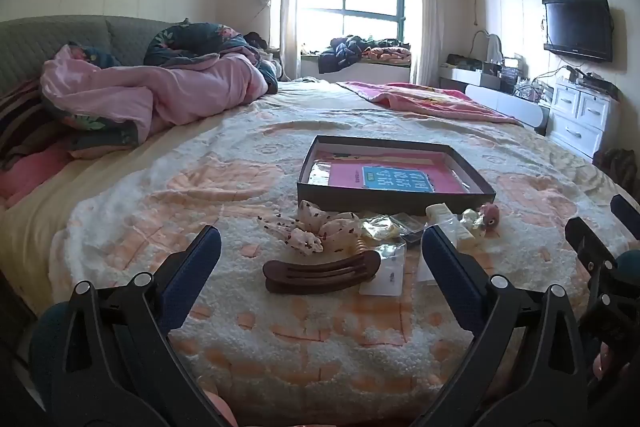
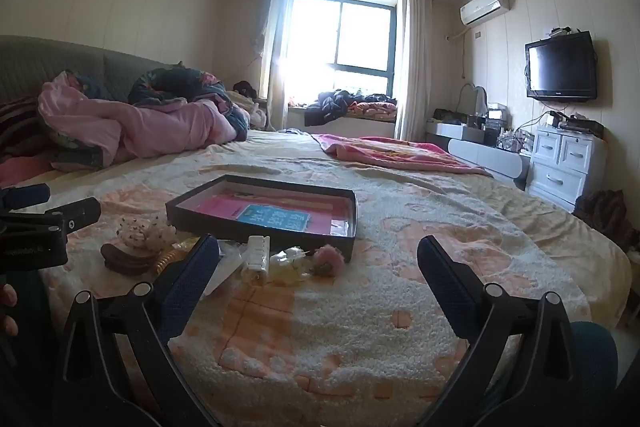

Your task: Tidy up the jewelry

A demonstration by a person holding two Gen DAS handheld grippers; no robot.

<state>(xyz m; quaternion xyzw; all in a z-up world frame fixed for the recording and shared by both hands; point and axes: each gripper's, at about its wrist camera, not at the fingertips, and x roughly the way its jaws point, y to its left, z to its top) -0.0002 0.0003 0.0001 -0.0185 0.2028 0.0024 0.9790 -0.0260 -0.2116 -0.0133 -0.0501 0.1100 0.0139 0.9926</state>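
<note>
A shallow dark box (image 1: 394, 195) with a pink and blue card inside lies on the bed; it also shows in the right wrist view (image 2: 260, 227). In front of it lies a pile of hair accessories: a brown claw clip (image 1: 322, 271) (image 2: 124, 259), a spotted fabric scrunchie (image 1: 310, 229) (image 2: 144, 233), a white clip (image 1: 448, 223) (image 2: 256, 257), a pink fluffy piece (image 1: 491, 215) (image 2: 330, 259) and small plastic bags (image 1: 390, 269). My left gripper (image 1: 320, 251) is open, its fingers either side of the brown clip, above the bed. My right gripper (image 2: 318, 259) is open and empty, right of the pile.
A cream and peach blanket (image 1: 320, 347) covers the bed. A pink quilt (image 1: 152, 91) is heaped at the far left and a pink throw (image 1: 432, 99) lies at the far right. White drawers (image 1: 580, 115) and a wall TV (image 1: 578, 27) stand beyond the right edge.
</note>
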